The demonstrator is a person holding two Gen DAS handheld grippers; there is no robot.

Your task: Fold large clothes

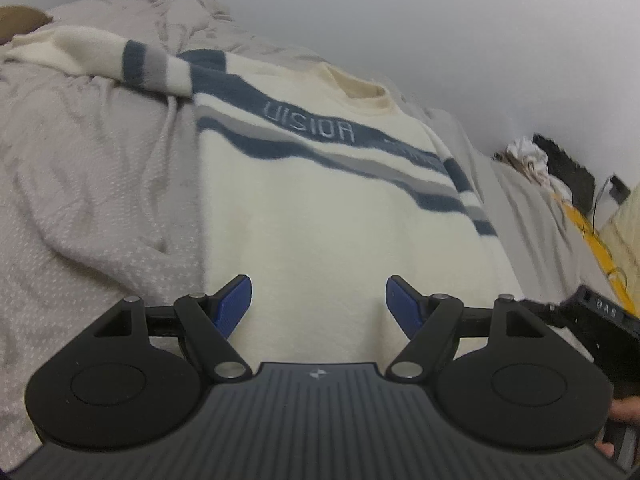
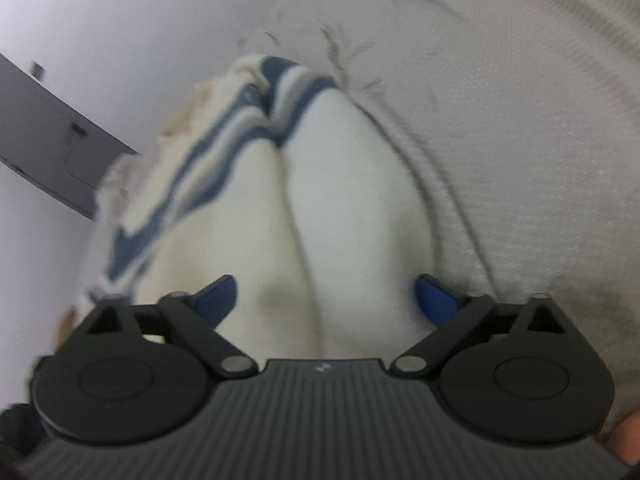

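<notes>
A cream sweater (image 1: 320, 208) with blue and grey stripes and the word VISION lies face up on a bed, neck at the far end. One sleeve (image 1: 100, 56) stretches out to the far left. My left gripper (image 1: 320, 300) hovers open over the sweater's lower body, blue pads (image 1: 236, 304) wide apart with nothing pinched. In the blurred right wrist view the sweater (image 2: 248, 208) shows its right sleeve (image 2: 352, 200) lying along its side. My right gripper (image 2: 326, 296) is open above that sleeve and side, and its fingers straddle the fabric without pressing it.
A wrinkled grey bedspread (image 1: 92, 200) covers the bed around the sweater. A pale wall (image 1: 440, 20) rises behind. Clutter sits at the far right: a black item (image 1: 568, 168), white cloth (image 1: 524, 152), something yellow (image 1: 592, 240). A black tool housing (image 1: 600, 316) and a hand (image 1: 624, 412) are at the right edge.
</notes>
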